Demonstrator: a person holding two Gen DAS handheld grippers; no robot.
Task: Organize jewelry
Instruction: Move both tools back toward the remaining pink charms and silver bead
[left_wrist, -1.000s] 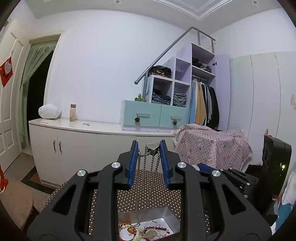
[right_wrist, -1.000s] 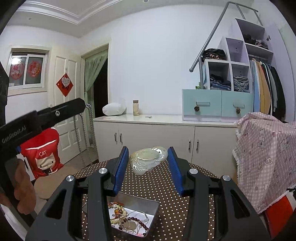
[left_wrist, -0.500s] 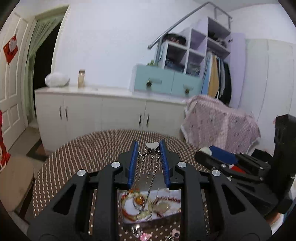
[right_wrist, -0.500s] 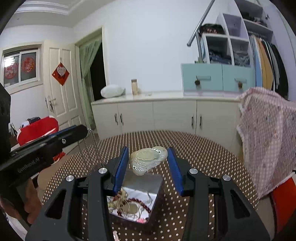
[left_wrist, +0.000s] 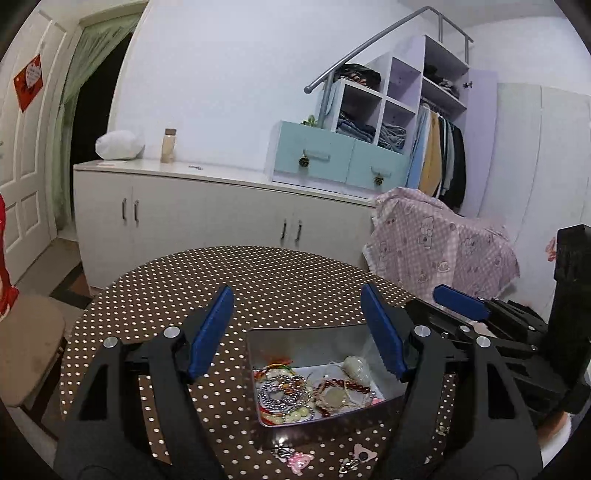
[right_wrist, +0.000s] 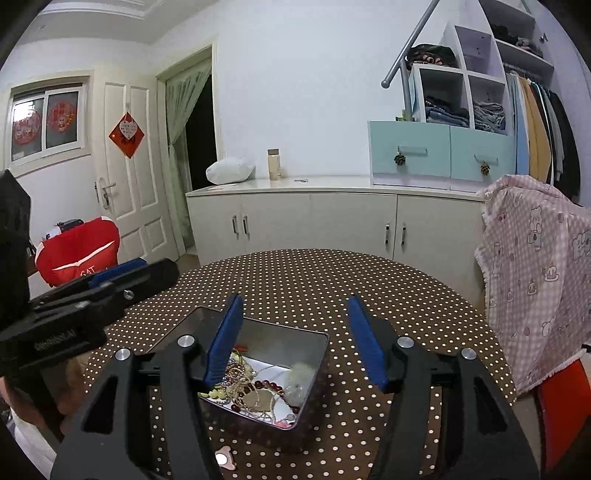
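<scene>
While both jaws are opening with nothing between them, the left tongs (left_wrist: 297, 325) and right tongs (right_wrist: 295, 332) hover above a metal tin (left_wrist: 295, 334) of jewelry (left_wrist: 291, 393) on the dotted bench (left_wrist: 277, 280); a pale pendant (left_wrist: 355, 366), somewhat blurred, lies inside.

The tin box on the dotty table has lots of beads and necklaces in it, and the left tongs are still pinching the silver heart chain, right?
Not quite. The tin box on the dotty table does hold beads and necklaces, but the left tongs pinch nothing: their jaws are opening with only air between them. The silver heart chain now lies in the box, as the left wrist view shows.
</scene>
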